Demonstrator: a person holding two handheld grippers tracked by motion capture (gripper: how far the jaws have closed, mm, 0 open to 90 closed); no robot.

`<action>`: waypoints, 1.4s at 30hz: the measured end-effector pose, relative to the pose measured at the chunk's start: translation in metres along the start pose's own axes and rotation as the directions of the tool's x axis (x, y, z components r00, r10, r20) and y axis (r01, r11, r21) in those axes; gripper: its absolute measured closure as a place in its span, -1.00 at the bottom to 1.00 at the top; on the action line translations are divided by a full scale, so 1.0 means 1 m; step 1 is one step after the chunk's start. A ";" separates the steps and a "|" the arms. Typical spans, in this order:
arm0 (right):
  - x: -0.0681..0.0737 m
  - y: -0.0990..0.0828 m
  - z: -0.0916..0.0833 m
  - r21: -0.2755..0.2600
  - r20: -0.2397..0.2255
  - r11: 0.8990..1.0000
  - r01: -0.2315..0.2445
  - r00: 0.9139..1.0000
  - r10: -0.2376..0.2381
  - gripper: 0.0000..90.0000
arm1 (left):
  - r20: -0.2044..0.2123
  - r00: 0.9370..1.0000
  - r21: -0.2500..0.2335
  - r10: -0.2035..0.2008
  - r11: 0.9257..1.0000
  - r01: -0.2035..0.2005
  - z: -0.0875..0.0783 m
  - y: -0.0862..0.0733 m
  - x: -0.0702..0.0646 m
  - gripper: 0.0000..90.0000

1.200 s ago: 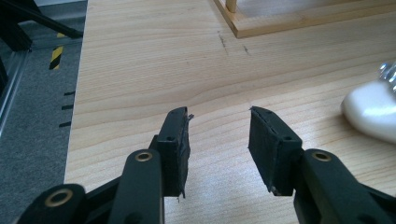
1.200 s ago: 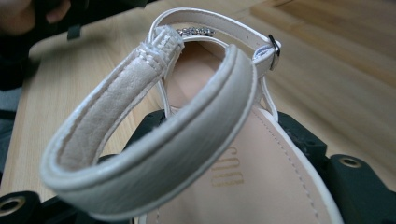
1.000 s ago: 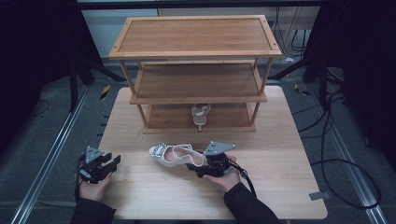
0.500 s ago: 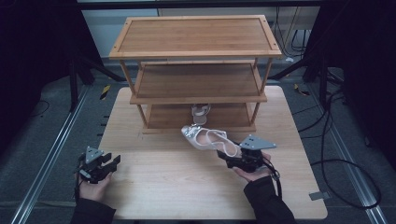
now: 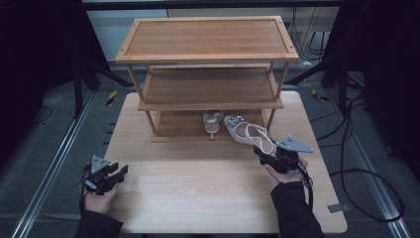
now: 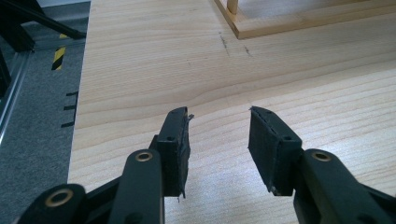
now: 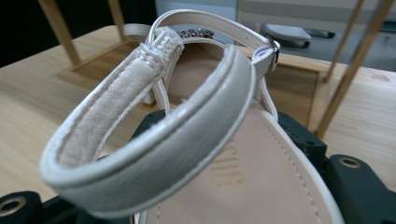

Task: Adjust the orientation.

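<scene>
Step in hand: you are carrying the white strappy heeled sandal [image 5: 247, 133] toward the bottom tier of the three-tier wooden shoe rack [image 5: 208, 54], by my reading
Right gripper [image 5: 270, 157]: you are gripping the sandal at its heel end, toe pointing at the rack
Left gripper [image 5: 110, 174]: you are resting it on the pale wooden table [image 5: 198, 193], jaws standing wide, holding nothing
Next move: probably sliding the toe in to the right of the matching white sandal [image 5: 212, 122] already shelved
In the way: the rack's right front post [image 5: 272, 116] is standing just beside the toe; the tier above is leaving little headroom
</scene>
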State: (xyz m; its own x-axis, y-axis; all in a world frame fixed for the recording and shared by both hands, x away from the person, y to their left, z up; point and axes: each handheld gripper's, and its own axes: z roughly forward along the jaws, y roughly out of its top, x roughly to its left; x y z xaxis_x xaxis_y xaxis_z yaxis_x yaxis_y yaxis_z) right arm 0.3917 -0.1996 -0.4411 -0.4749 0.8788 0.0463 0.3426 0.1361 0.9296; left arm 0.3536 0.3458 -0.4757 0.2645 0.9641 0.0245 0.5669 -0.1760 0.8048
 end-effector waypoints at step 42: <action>0.010 -0.003 0.125 0.089 0.261 0.986 -0.145 0.958 0.117 -0.09 | 0.007 1.000 -0.001 -0.002 1.000 0.002 0.000 0.000 -0.001 0.27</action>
State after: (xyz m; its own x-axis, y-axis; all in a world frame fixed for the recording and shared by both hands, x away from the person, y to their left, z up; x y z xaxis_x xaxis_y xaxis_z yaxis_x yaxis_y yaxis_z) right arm 0.4875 -0.1341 -0.4893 -0.2032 0.9774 0.0578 0.4780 0.0475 0.8771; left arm 0.3533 0.3453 -0.4762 0.2693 0.9629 0.0189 0.5667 -0.1744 0.8052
